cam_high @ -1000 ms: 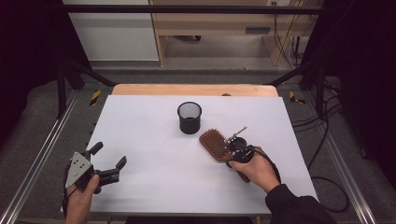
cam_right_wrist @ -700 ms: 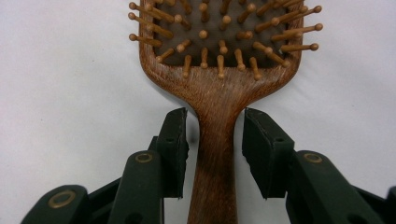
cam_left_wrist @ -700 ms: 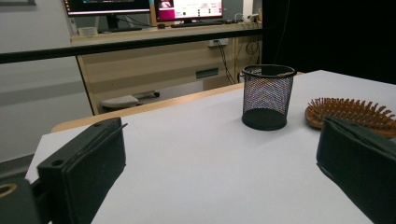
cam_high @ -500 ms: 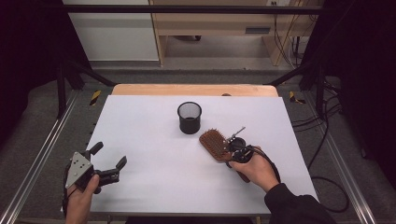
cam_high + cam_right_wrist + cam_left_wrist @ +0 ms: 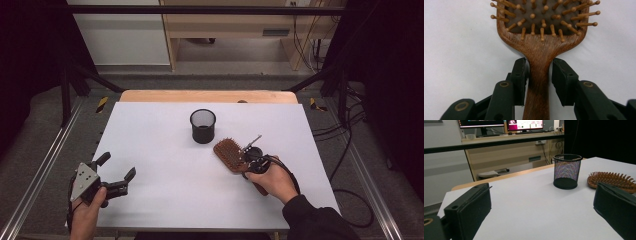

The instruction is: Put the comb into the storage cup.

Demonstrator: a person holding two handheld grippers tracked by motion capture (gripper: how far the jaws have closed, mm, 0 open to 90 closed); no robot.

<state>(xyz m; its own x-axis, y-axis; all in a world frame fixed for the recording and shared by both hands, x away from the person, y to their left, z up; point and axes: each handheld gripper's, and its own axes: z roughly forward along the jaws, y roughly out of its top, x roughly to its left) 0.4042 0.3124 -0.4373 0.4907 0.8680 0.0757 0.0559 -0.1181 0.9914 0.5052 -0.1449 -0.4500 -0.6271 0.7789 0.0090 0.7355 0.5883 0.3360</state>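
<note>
The wooden paddle hairbrush (image 5: 231,155) lies bristles up on the white table (image 5: 165,145), just in front and to the right of the black mesh pen cup (image 5: 203,126), its handle pointing toward the person. It looks rigid and fairly light, with a smooth, perhaps slippery finish; the pins are the delicate part, so the narrow neck below the head is the sensible place to grip. The right gripper (image 5: 539,67) has just been closing there: its jaws straddle the neck, the left pad about touching the wood, the right one a sliver clear, so no firm grip yet. The left gripper (image 5: 116,172) rests wide apart and empty near the table's front left corner. The right gripper view gives that small gap and the wood grain, which the hand hides from above; the high view gives the layout, and the left gripper view shows the cup (image 5: 567,171) standing empty beside the brush (image 5: 611,181).
</note>
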